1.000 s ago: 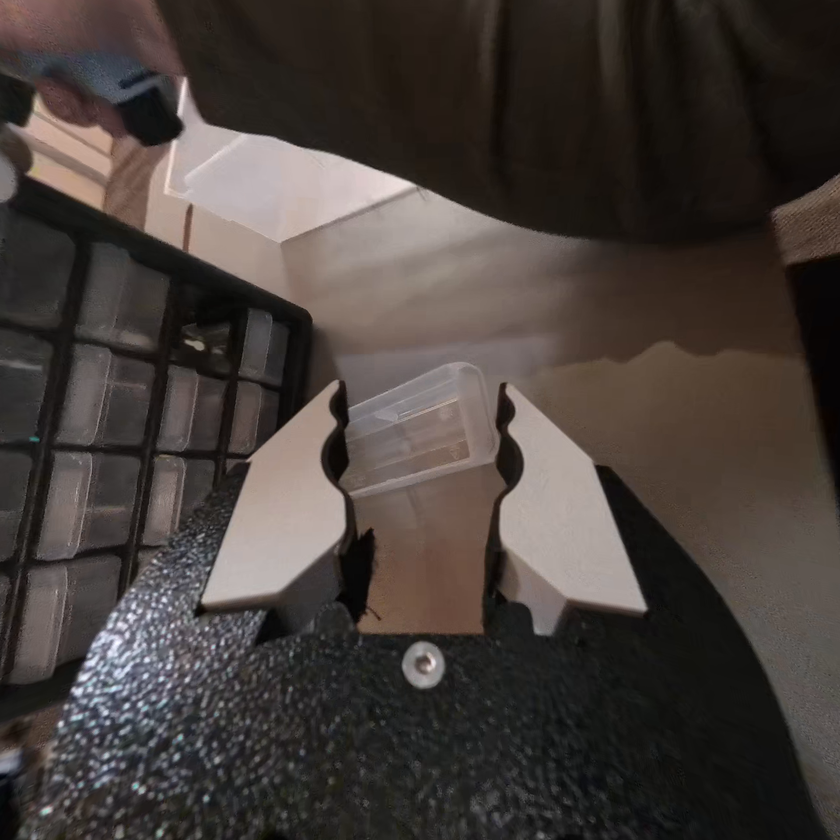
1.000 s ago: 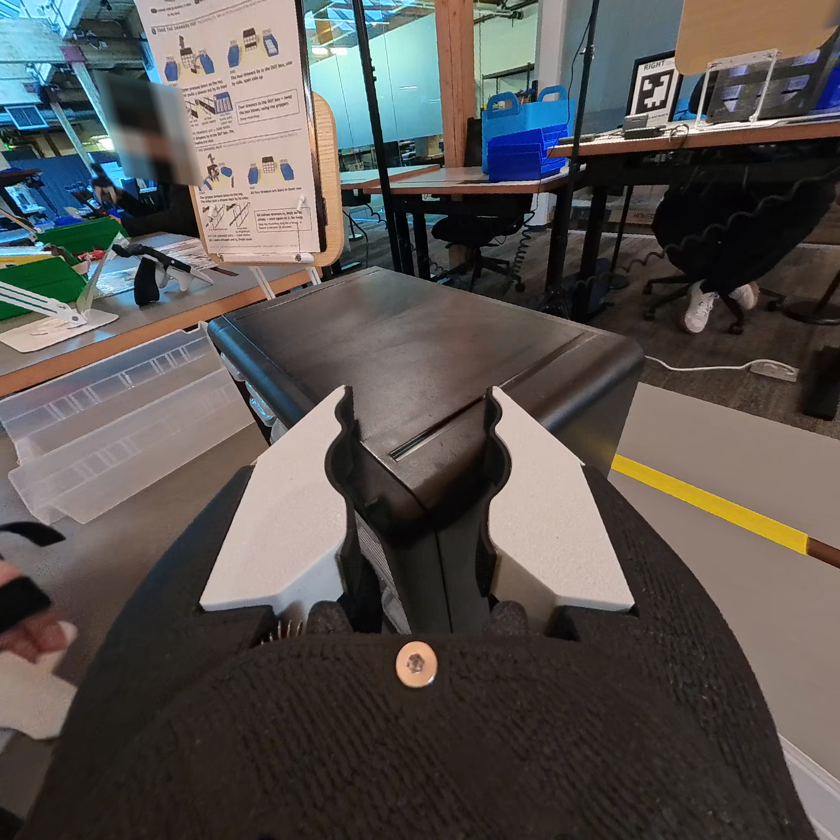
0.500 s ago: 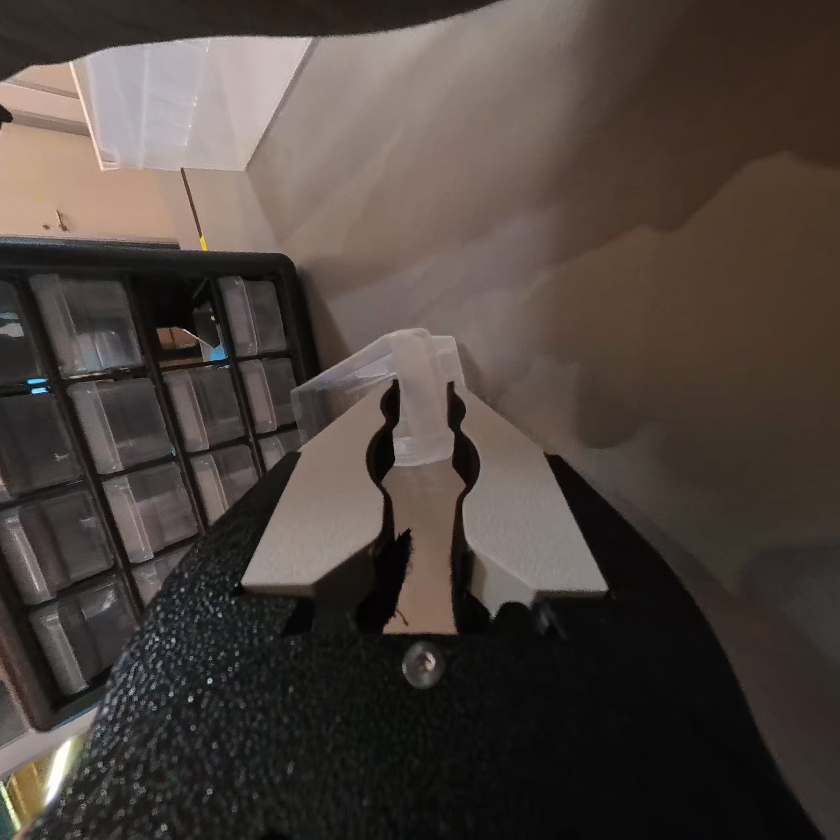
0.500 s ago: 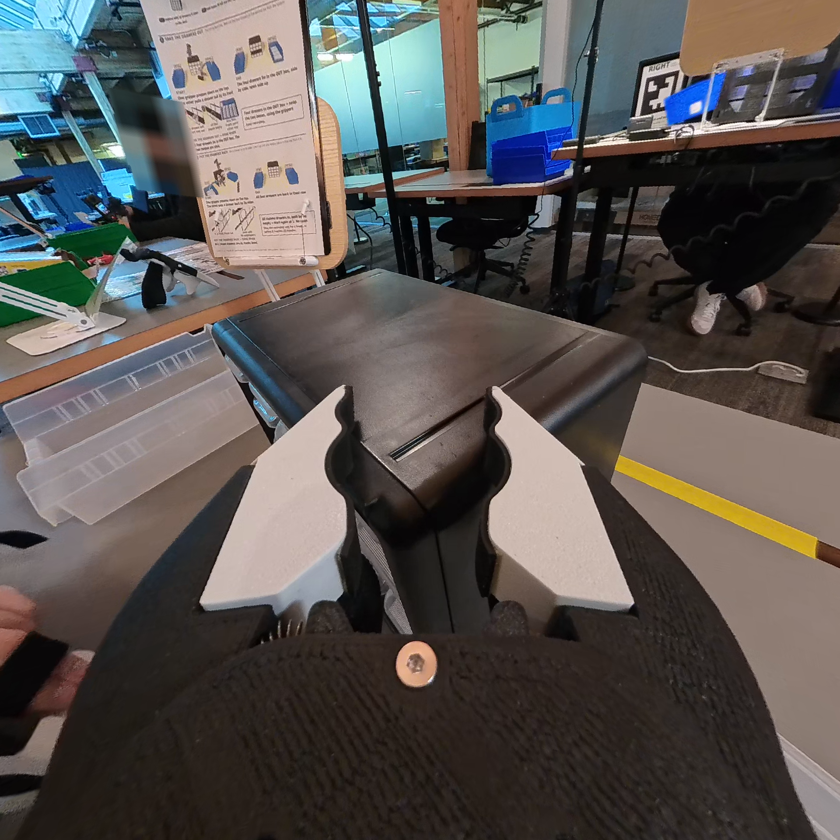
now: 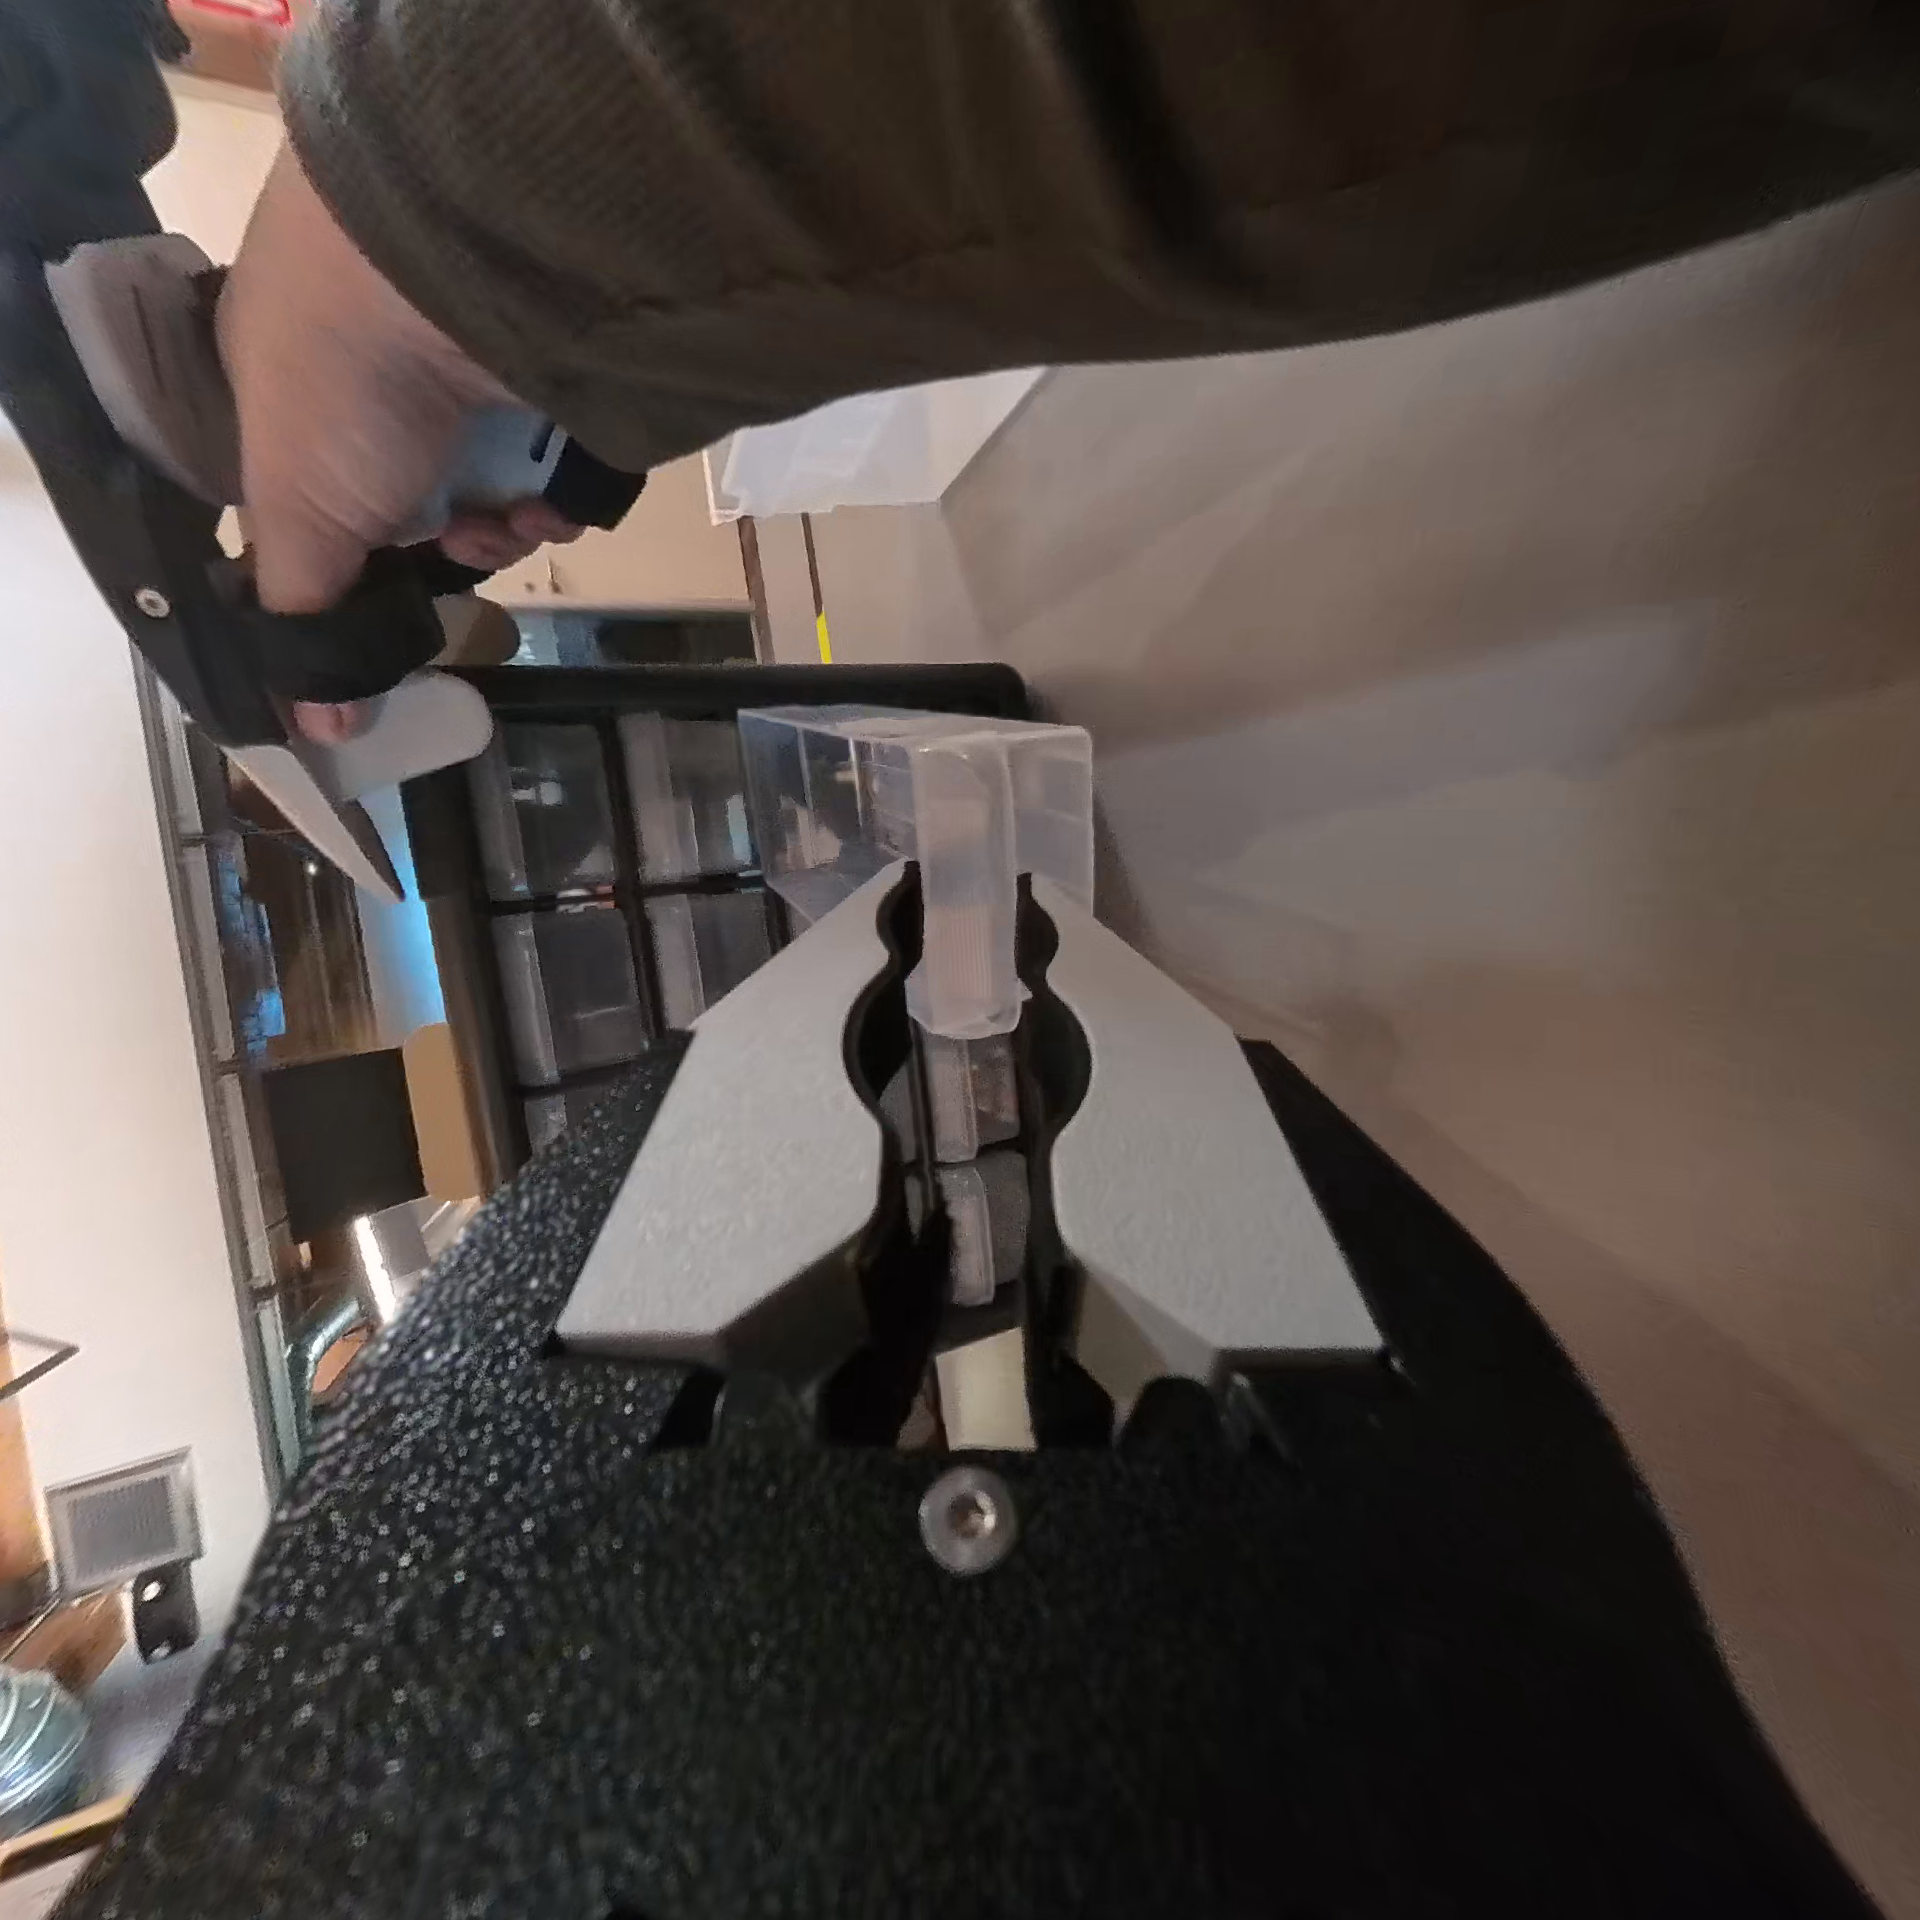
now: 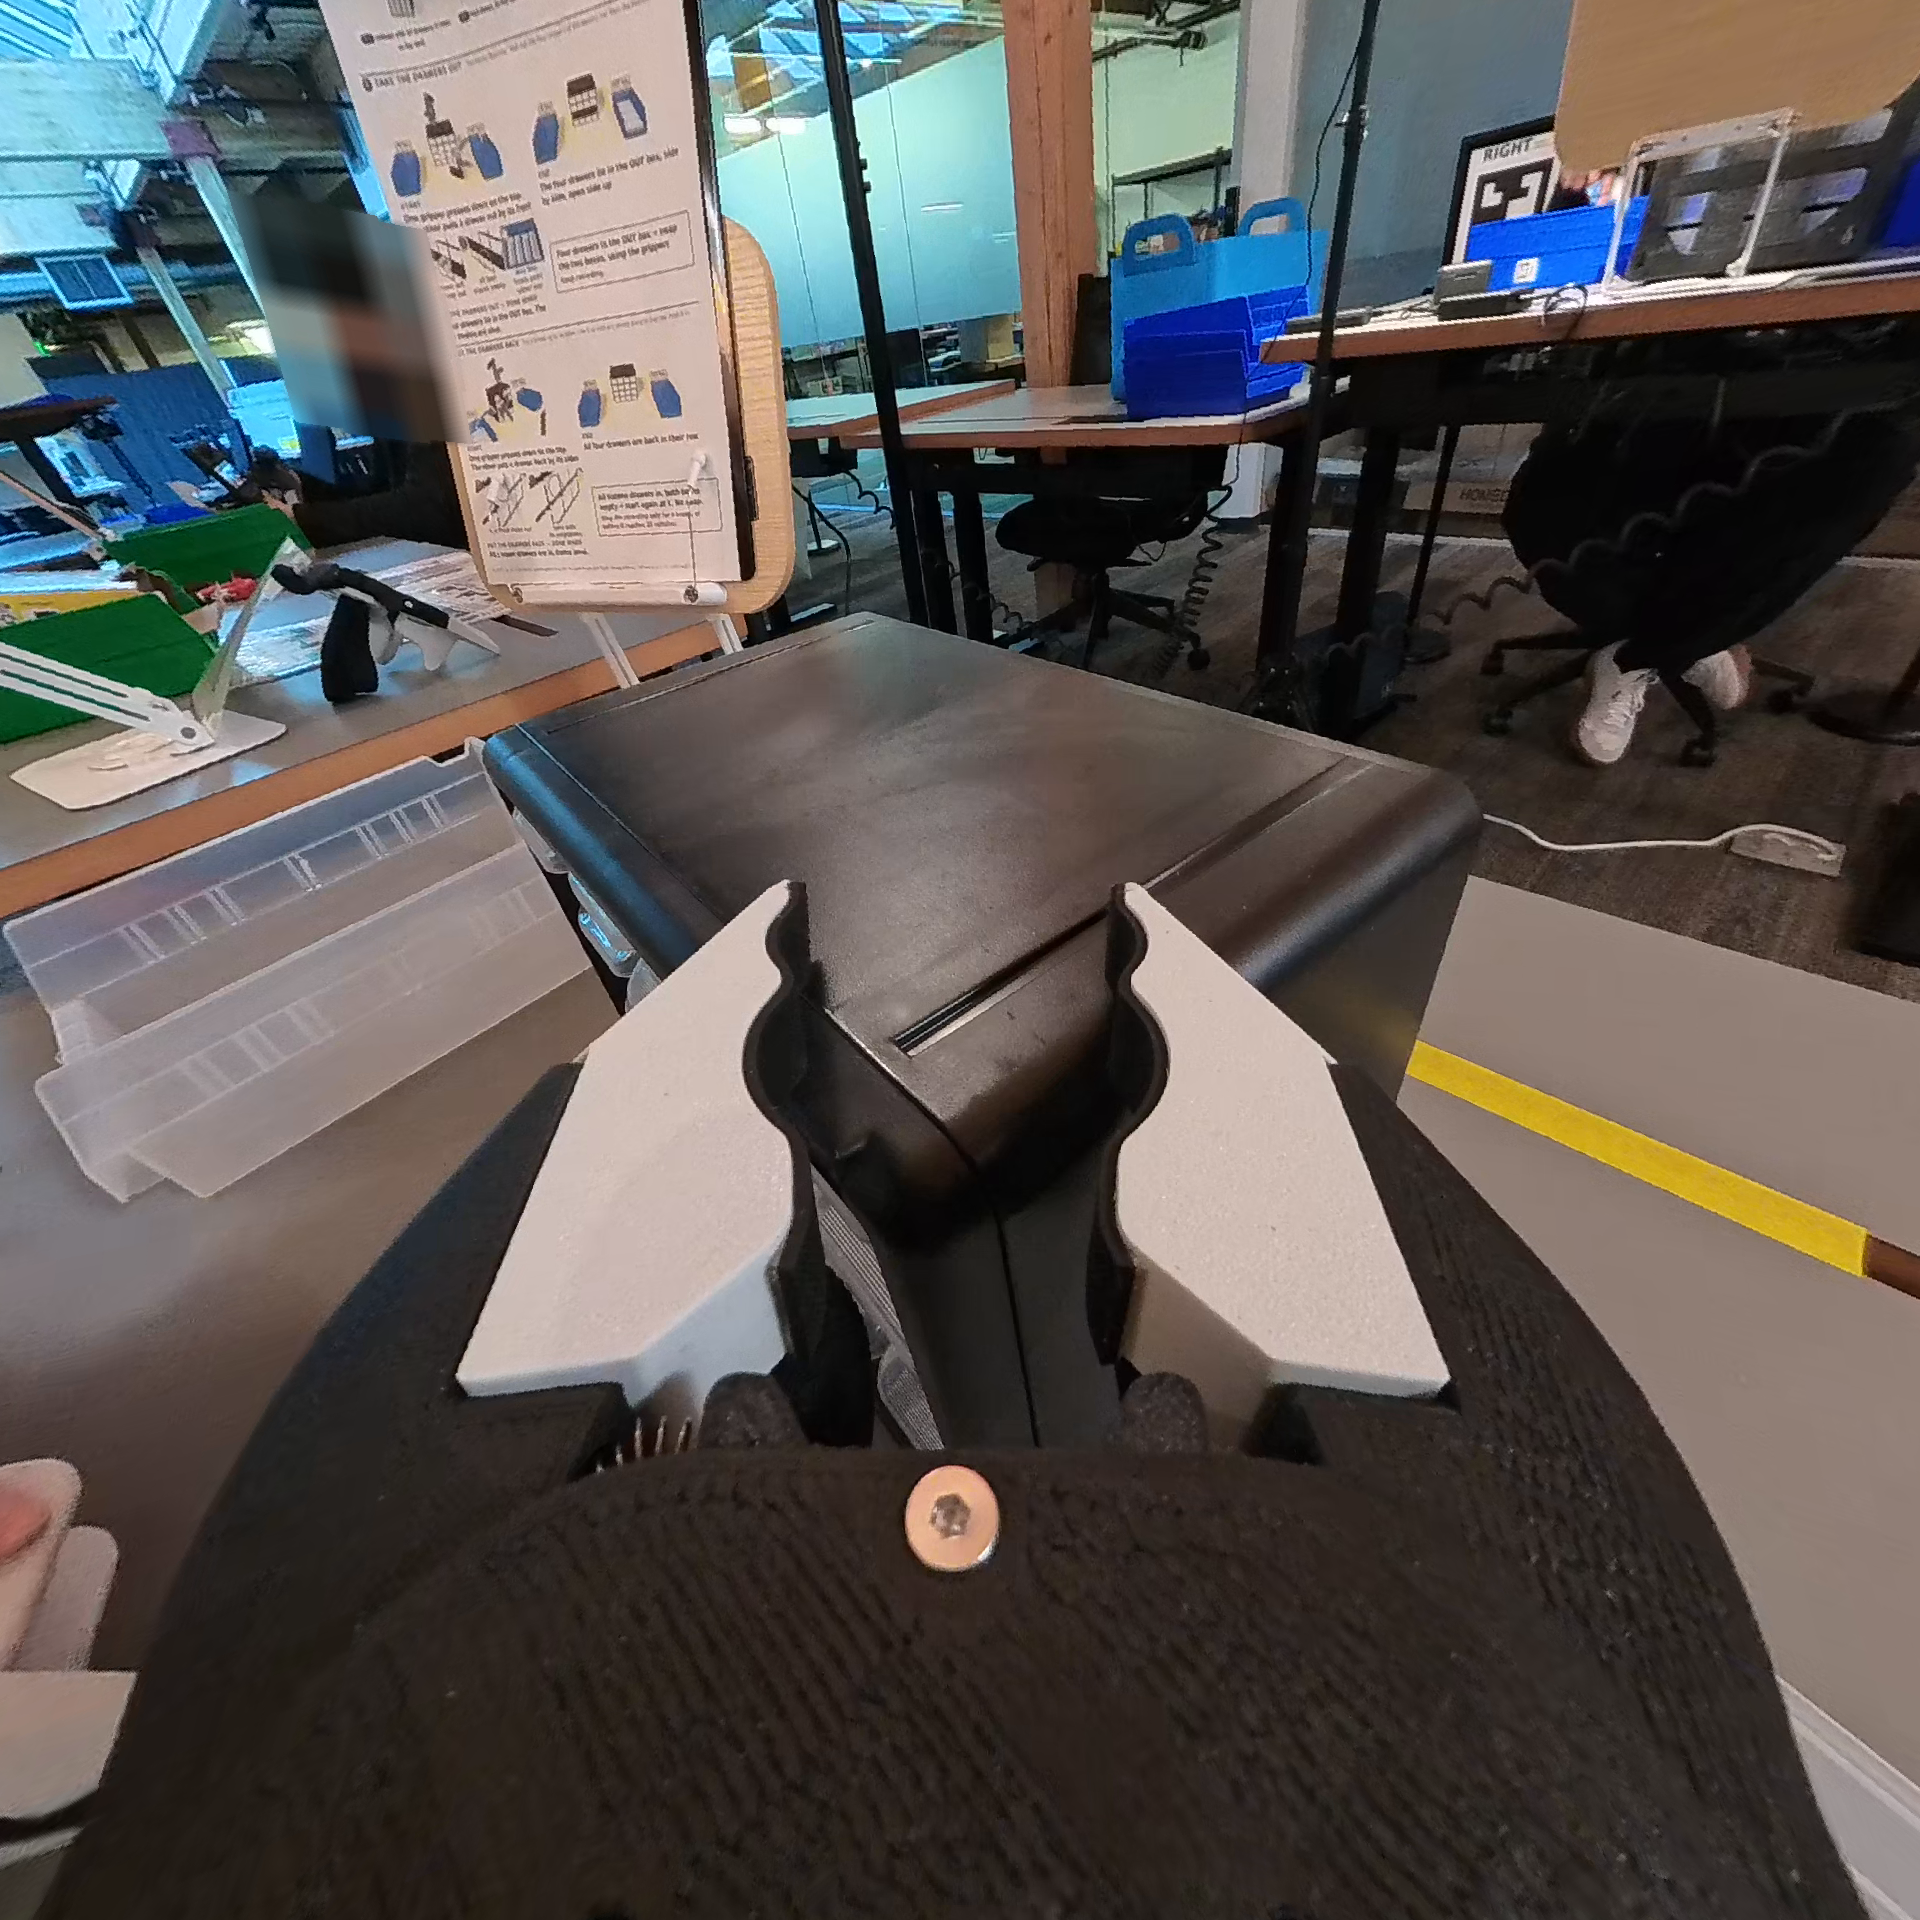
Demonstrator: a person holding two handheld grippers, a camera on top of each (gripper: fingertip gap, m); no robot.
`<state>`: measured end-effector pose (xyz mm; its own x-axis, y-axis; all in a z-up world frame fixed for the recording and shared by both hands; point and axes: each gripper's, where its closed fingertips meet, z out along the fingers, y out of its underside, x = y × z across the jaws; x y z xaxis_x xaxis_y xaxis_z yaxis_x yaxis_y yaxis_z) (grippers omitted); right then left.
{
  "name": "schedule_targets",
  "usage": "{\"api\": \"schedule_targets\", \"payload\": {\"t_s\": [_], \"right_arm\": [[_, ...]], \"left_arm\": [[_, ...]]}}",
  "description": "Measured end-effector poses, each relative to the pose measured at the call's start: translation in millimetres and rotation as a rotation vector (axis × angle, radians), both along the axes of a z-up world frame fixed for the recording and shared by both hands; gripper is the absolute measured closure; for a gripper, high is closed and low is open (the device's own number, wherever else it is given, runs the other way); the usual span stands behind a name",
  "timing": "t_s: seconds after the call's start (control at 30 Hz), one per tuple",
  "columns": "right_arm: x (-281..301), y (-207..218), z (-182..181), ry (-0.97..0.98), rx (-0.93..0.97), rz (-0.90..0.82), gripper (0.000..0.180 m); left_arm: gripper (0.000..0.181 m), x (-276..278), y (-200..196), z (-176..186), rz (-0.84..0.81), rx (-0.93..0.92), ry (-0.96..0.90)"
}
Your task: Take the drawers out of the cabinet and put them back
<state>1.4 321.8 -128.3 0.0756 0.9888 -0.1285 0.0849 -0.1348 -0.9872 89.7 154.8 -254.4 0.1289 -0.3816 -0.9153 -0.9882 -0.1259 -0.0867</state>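
Clear plastic drawer (image 5: 914,795) is out of its slot, just in front of the black cabinet (image 5: 727,681) | left gripper (image 5: 966,894) pinching its front tab tight | right gripper (image 6: 956,904) spread wide, straddling the cabinet's top corner (image 6: 935,810) | clear trays (image 6: 270,977) lying on the table (image 6: 1662,1247) beside it

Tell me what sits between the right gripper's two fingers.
In the right wrist view, the black cabinet's near top corner sits between the right gripper's open fingers.
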Motion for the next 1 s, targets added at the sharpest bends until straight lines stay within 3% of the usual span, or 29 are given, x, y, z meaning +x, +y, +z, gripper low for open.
{"api": "schedule_targets", "payload": {"t_s": [0.67,1.0], "right_arm": [[-1.0,-1.3,0.0,-0.002,0.000,0.007,0.123],[-0.6,-1.3,0.2,-0.002,0.001,0.008,0.123]], "left_arm": [[0.165,10.0,34.4,-7.3,0.179,-0.108,0.026],[0.166,-9.2,65.5,-10.1,0.254,-0.052,0.083]]}}
